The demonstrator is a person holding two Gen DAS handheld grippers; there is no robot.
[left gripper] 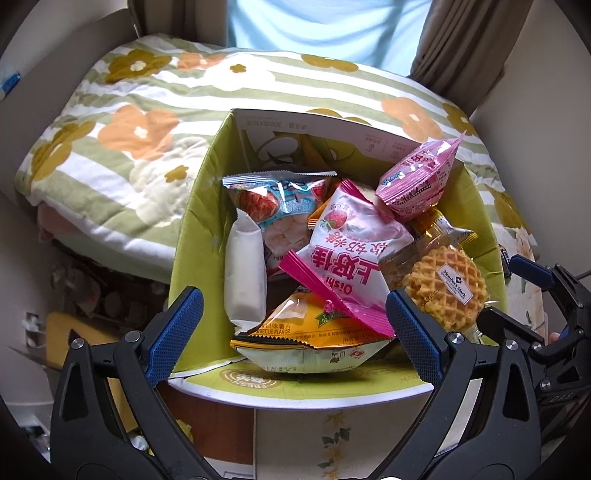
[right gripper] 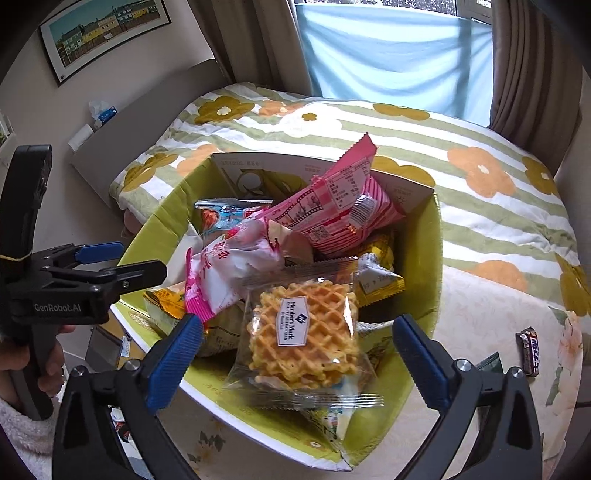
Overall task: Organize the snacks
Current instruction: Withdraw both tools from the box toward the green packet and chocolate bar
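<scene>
while both blue-padded grippers, left gripper (left gripper: 293,334) and right gripper (right gripper: 297,350), hang spread wide and empty-jawed, a clear-wrapped golden waffle (right gripper: 304,341) rests atop packets against the green cardboard box's (right gripper: 434,258) near rim.

Flowered bedspread (right gripper: 424,155), brown curtains (right gripper: 524,55), framed picture (right gripper: 103,29).
</scene>
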